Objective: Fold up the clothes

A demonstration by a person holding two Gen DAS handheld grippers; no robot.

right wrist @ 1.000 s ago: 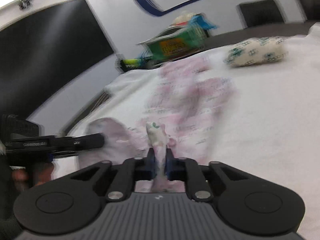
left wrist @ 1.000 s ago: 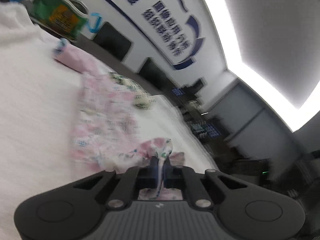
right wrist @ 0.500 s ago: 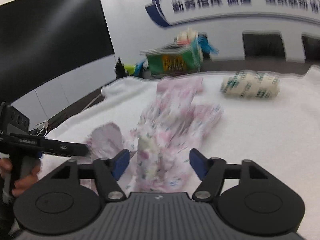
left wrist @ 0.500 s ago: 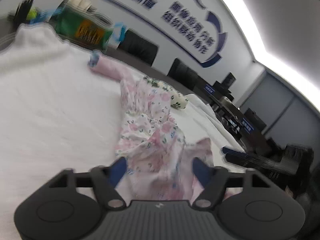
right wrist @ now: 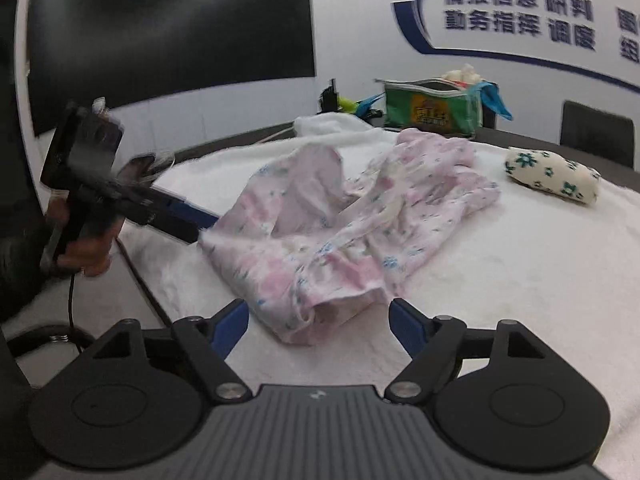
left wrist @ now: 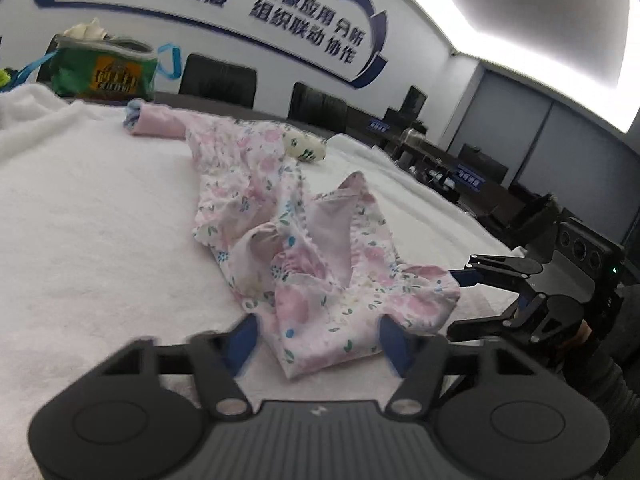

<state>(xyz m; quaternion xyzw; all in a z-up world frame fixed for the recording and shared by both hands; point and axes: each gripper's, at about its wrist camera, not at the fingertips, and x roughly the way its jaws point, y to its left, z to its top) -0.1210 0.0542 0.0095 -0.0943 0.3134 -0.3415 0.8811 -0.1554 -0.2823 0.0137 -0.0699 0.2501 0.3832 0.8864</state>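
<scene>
Two grippers work the scene, one in each hand. The left gripper (left wrist: 316, 340) has its blue-padded fingers (left wrist: 240, 338) spread, though the jaws have just been closing part way; the near hem of the floral garment (left wrist: 288, 248) lies between them, and no pad presses on it. The right gripper (right wrist: 318, 322) stands spread wide, its jaws having just been opening further, with the garment's near edge lying loose between its fingers (right wrist: 230, 326), not pinched.

One garment, pink with small flowers, lies crumpled on the white fleecy cover (left wrist: 92, 220). In the left wrist view its long axis runs from the near right to the far left, ending in one pink sleeve cuff (left wrist: 138, 118) that points far left.

Beyond it lies one rolled cream bundle with green print (right wrist: 552, 176), apart from the garment on the far right. One green bag (right wrist: 432, 110) sits at the far edge of the table.
</scene>
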